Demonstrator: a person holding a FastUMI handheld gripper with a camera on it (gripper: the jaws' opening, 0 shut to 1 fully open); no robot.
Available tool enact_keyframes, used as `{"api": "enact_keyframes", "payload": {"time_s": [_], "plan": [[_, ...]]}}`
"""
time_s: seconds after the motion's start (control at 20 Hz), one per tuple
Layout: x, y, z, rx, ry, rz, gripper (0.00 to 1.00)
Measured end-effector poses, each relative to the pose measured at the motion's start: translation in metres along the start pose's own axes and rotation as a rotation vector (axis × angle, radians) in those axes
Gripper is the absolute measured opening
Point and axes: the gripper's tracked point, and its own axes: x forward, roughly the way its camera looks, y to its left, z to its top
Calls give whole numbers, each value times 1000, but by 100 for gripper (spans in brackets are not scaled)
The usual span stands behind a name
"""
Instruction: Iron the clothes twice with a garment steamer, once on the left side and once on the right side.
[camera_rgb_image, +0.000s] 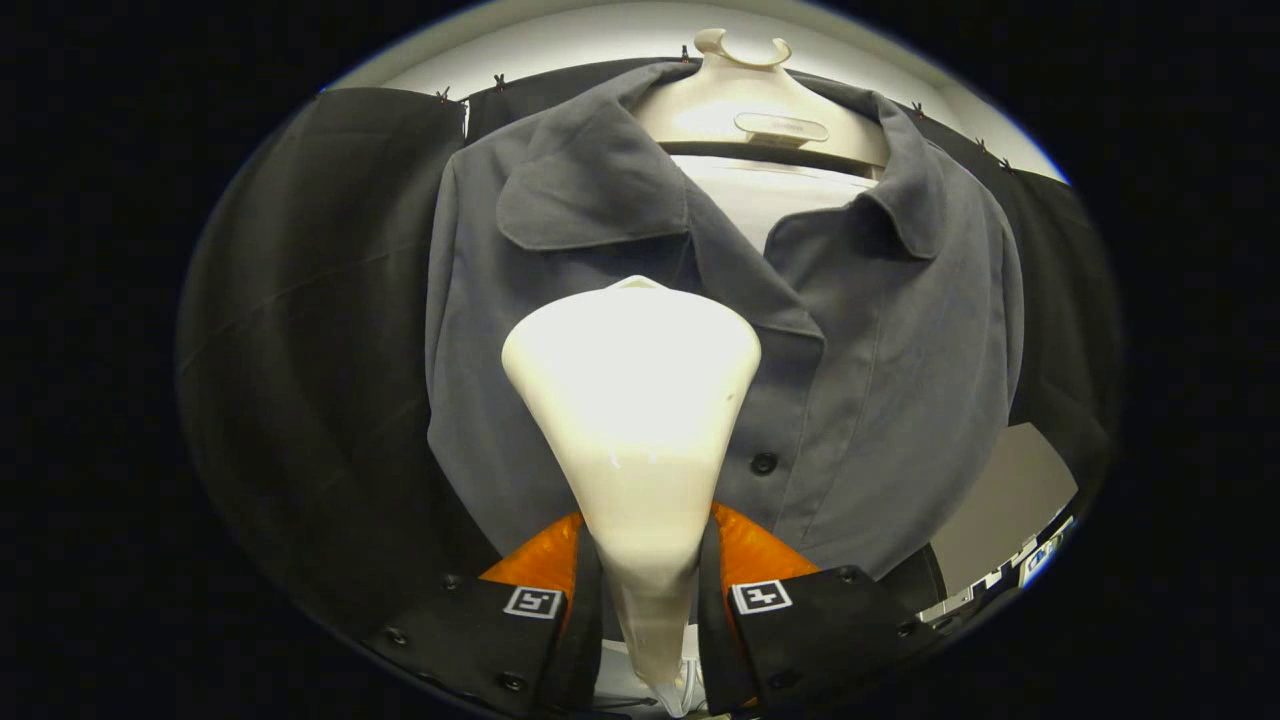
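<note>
A grey collared shirt hangs on a cream hanger in front of the black cloth wall, with a white layer showing at the open neck. My gripper is shut on the cream garment steamer, both fingers pressing its narrow handle. The steamer's wide head points up and forward, against or just in front of the shirt's chest, left of the button placket and below the left collar flap. A dark button shows just right of the steamer head. The steamer hides the shirt's middle.
Black cloth hangs behind and to both sides of the shirt, clipped along a pale top rail. At the lower right, past the shirt's hem, a pale surface and some small items show.
</note>
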Motion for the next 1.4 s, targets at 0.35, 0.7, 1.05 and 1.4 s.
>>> {"api": "enact_keyframes", "payload": {"time_s": [0.35,0.7,1.05,1.4], "plan": [[9,8,-38,-6,46,0,48],[20,8,-92,-8,126,4,48],[34,8,-138,-16,185,-2,48],[44,-8,-217,-12,264,9,48]]}}
